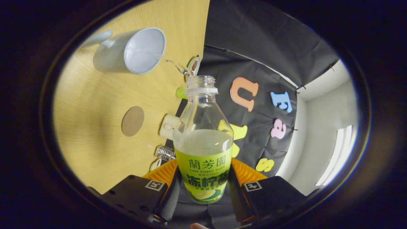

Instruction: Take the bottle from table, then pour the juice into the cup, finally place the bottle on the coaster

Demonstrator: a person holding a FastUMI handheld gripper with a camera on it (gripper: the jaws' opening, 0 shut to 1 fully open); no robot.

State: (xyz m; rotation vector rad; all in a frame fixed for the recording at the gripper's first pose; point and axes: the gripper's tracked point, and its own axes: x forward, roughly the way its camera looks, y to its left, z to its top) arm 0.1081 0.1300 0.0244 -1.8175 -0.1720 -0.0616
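My gripper (203, 188) is shut on a clear plastic bottle (203, 133) with a green label, both fingers pressing on its lower body. The bottle has no cap and holds pale juice up to about half its height. The whole scene looks rolled sideways, so the wooden table (92, 108) stands to the left of the bottle. A pale mug-shaped cup (133, 51) sits on the table beyond the bottle's mouth, its opening facing the bottle. A thin clear stream (174, 64) runs from the bottle's mouth to the cup's rim. A round brown coaster (132, 121) lies bare on the table, left of the bottle's shoulder.
A cream cylinder (168, 126) and a small clear ribbed piece (165, 152) lie near the table's edge beside the bottle. A small oval item (193, 65) and a green bit (181, 93) sit at the same edge. The booth's black cloth wall (254, 57) hangs behind.
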